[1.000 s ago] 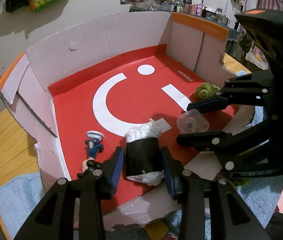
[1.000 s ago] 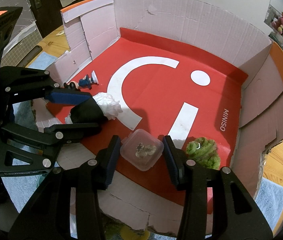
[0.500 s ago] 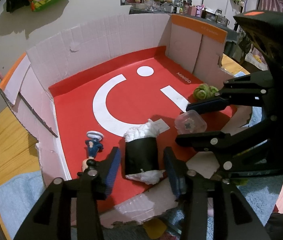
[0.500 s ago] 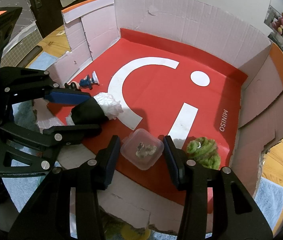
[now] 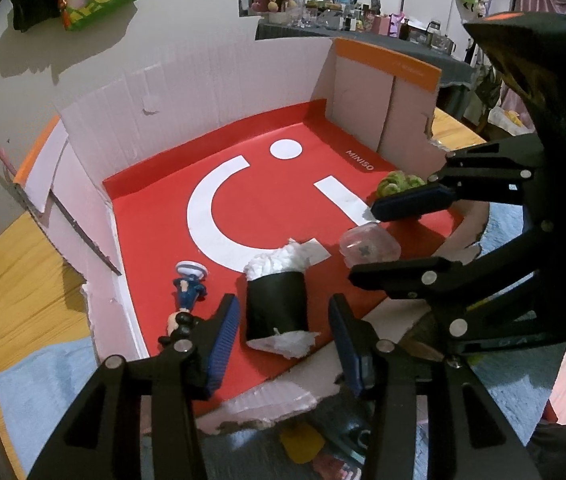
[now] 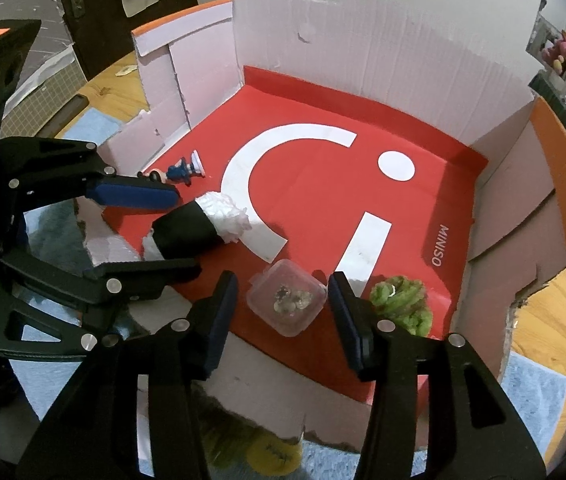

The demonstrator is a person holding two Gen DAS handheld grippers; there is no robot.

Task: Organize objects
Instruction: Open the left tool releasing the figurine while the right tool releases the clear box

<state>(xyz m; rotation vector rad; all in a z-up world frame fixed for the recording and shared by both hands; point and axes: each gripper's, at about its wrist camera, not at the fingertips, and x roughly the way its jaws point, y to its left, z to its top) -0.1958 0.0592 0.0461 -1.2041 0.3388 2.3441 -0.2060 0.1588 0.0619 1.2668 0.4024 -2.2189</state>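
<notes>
while its jaws are opening, the right hand-held gripper [image 6: 283, 304] straddles the clear container [image 6: 287, 303], pads apart from it.

An open cardboard box [image 6: 383, 52] has tall walls at the back and on both sides, while its torn front edge is low, leaving entry from above and from the front. Most of the red floor [image 6: 323, 184] toward the back is bare. Obstacles crowd the near edge: a small figurine [image 6: 181, 170] lying by the left wall, a black roll stuffed with white paper [image 6: 195, 228], a clear lidded container [image 6: 287, 300] and a green fuzzy toy [image 6: 403, 300] near the right wall. The left gripper [image 5: 283, 332] straddles the roll with gaps either side; the right gripper [image 6: 283, 308], its jaws opening, flanks the container.
</notes>
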